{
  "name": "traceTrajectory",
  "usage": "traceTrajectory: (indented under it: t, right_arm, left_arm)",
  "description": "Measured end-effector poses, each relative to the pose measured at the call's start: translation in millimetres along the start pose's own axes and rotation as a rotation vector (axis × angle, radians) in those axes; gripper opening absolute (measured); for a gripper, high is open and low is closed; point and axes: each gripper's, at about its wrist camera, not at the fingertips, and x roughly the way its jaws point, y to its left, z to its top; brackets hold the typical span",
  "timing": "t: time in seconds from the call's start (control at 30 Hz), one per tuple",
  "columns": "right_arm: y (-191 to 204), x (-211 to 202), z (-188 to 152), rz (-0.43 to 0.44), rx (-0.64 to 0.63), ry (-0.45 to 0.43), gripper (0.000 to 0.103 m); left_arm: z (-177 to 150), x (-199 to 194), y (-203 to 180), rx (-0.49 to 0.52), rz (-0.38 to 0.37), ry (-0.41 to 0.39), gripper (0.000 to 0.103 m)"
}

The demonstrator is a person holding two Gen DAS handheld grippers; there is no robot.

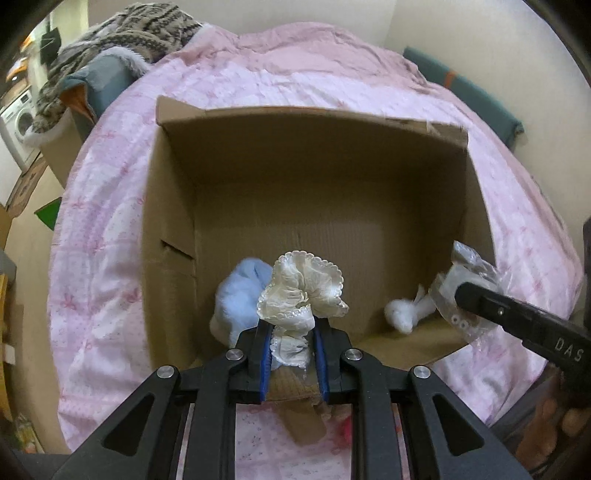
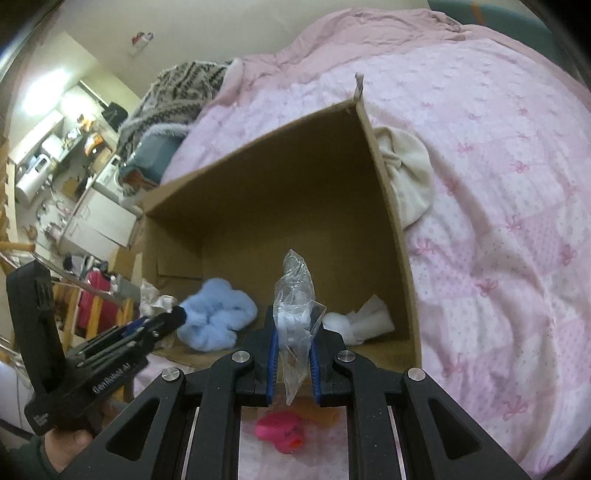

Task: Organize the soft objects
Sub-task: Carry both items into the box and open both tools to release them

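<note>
With a blue fluffy piece [image 1: 240, 295] and white socks [image 1: 404, 314] already in the box [image 1: 295, 155], my left gripper [image 1: 291, 332] clamps a cream frilly cloth [image 1: 304, 288] and my right gripper [image 2: 293, 339] a plastic packet [image 2: 295, 306] over it, while a pink item [image 2: 280, 432] and a cream cloth [image 2: 410, 177] wait outside on the bed [image 2: 498, 184].

Bed [image 1: 280, 79] carried everything; covered by pink quilt [image 2: 498, 192] with bow print, rumpled at far end. 1 open cardboard box [image 1: 173, 206] sat directly on quilt, near front edge of bed. Cream cloth bundle [image 2: 410, 177] lay on quilt just beside box's right wall, touching it. Near edge, in front of box: bright pink soft item [image 2: 280, 432] and 1 orange item [image 2: 325, 410], partly hidden. Patterned grey-black knit blanket [image 1: 122, 33] heaped at far left.
</note>
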Motion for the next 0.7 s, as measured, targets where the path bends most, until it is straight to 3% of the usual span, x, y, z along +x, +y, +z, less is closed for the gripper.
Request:
traceTrajectory:
  t: [0.37, 0.7]
  right_arm:
    - [3, 32, -8, -0.028, -0.002, 0.113, 0.016]
    - [-2, 33, -6, -0.016, 0.022, 0.119, 0.016]
  left_arm:
    - [-3, 13, 4, -0.025, -0.018, 0.033, 0.018]
    - [-3, 12, 3, -0.019, -0.012, 0.025, 0.019]
